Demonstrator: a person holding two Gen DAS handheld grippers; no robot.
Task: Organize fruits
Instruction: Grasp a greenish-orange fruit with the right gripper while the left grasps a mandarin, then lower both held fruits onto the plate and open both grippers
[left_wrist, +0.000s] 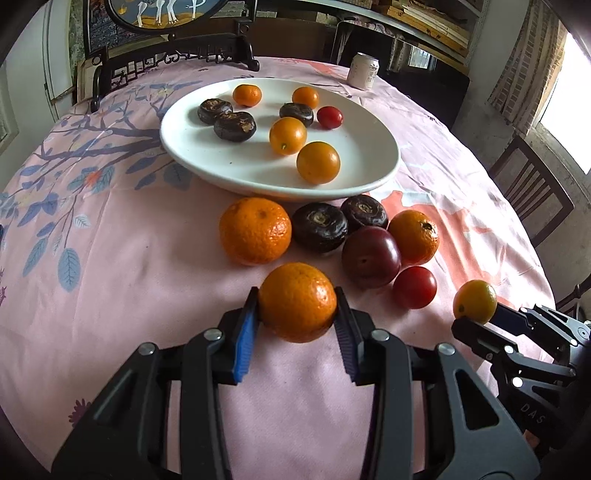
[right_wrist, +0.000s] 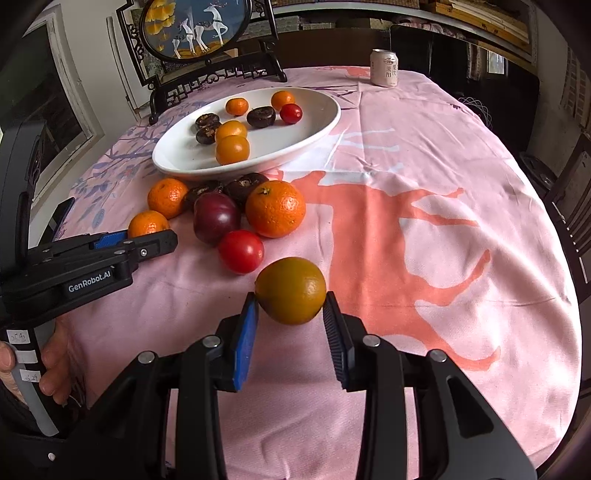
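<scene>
**Pink-clothed bench, a fruit in each hand-held gripper**

Pink floral cloth (right_wrist: 424, 155) covers the round bench, with dark chairs and a framed deer picture (right_wrist: 192, 27) at its far edge.

The left hand-held gripper (left_wrist: 297, 314) is clenched on a mandarin (left_wrist: 297, 301), its blue pads pressed to the fruit's two sides, low over the cloth. The right hand-held gripper (right_wrist: 290, 314) grasps a kumquat (right_wrist: 290, 290) in the same way; in the left wrist view that kumquat (left_wrist: 475, 301) shows at the tip of the right hand-held gripper's fingers (left_wrist: 476, 332), well to the right of the mandarin.

Just beyond both lies a loose cluster on the cloth: a cherry tomato (right_wrist: 241, 251), a dark red plum (right_wrist: 216, 218) touching it, a large mandarin (right_wrist: 275, 208) beside the plum, another mandarin (right_wrist: 168, 197) to the left, and two dark water chestnuts (left_wrist: 319, 227) between them, close against the plate's near rim.

Farther back sits the white oval plate (left_wrist: 354, 177). On it lie four orange kumquats, the nearest (left_wrist: 317, 162) close to the front rim, three water chestnuts (left_wrist: 234, 125) and one cherry tomato (left_wrist: 330, 117).

A pale drink can (right_wrist: 384, 67) stands upright near the bench's far edge, well apart from the plate.
</scene>
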